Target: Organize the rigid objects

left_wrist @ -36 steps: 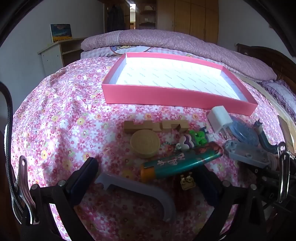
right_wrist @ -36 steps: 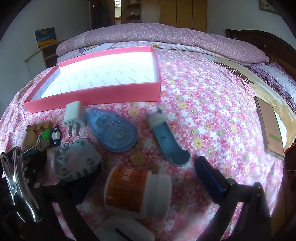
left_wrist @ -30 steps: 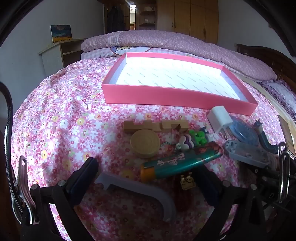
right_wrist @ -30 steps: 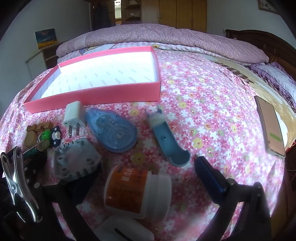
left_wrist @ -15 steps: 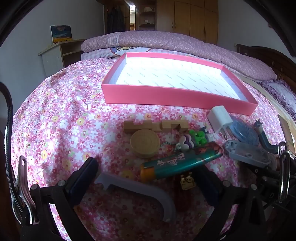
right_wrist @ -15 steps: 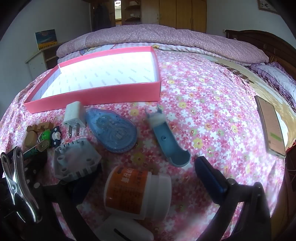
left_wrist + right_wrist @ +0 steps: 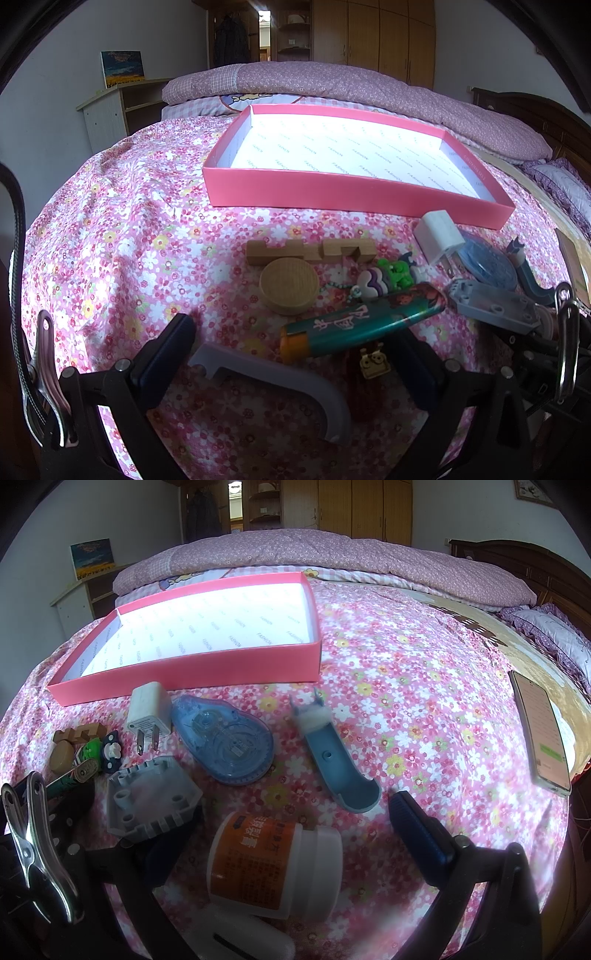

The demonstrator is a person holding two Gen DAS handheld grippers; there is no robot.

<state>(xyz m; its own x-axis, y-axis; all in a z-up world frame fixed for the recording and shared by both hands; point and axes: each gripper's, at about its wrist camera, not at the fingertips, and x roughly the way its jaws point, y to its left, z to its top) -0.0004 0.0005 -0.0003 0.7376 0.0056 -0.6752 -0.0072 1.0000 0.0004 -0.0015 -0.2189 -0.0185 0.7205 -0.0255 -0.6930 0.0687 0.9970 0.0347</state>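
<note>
Small rigid odds and ends lie scattered on a flowered bedspread (image 7: 122, 236) just in front of the pink tray (image 7: 332, 192), which holds nothing yet. My left gripper (image 7: 291, 354) hangs low with jaws apart and empty; a grey curved handle (image 7: 280, 384) lies between them, and a teal tube (image 7: 354, 325) crosses just beyond. My right gripper (image 7: 295, 827) is likewise spread and empty, an orange-labelled jar (image 7: 273, 864) lying on its side between its fingers.

Crowding is the risk, I judge. The tube rests close against a wooden disc (image 7: 290, 288) and a keychain charm (image 7: 388, 278), so a careless close could drag neighbours along. The jar, on its side, may roll off the soft cover when pinched, and my right side's near finger sits by a grey housing (image 7: 151, 797) it could nudge. A phone (image 7: 539, 731) lies well apart at the bed's edge.
</note>
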